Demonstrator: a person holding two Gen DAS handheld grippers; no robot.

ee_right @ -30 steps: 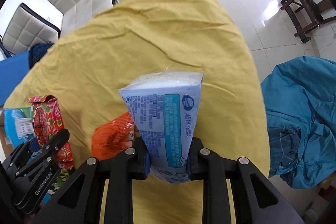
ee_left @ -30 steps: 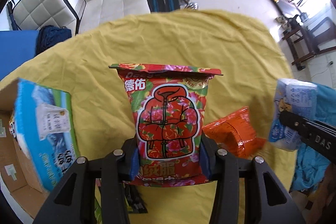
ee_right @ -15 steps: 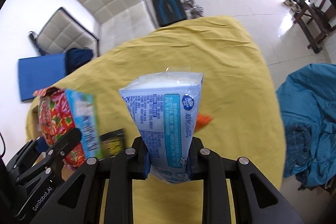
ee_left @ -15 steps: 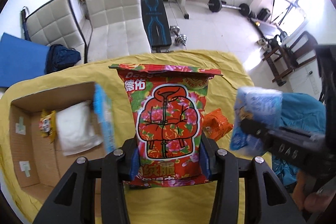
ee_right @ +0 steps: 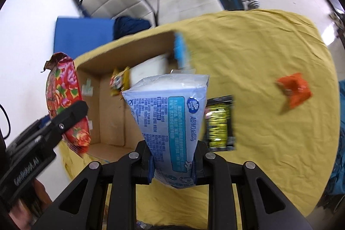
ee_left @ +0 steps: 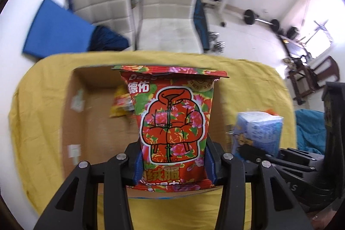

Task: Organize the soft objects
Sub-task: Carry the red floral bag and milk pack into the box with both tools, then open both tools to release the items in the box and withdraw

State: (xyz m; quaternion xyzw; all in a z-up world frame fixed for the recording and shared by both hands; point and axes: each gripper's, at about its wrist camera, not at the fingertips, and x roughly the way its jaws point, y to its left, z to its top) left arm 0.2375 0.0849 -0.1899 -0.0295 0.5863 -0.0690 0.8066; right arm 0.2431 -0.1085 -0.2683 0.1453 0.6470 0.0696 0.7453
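Currently both tools loaded. Left gripper clamped on the lower part of a red floral-print plastic snack bag, bag upright, long axis running up the centre of the left view. Right gripper clamped on the bottom of a pale blue plastic tissue pack, also upright, top flaring out at mid-frame.

Open brown cardboard box sits on the yellow cloth-covered table. In the left view it fills centre-left, directly behind and below the floral bag, so the left tool looks about over the opening. In the right view the box is left of centre, beyond and left of the tissue pack. Left hand judged nearer, likely drops first; right must shift further left.

Already inside the box: a yellow snack packet and something white, blurred.

Left out on the cloth, right view: black-and-yellow flat packet just right of the tissue pack, orange crumpled pouch at far right, well apart from the box.

Risk guess: tall bags may catch on the box wall if released tilted.
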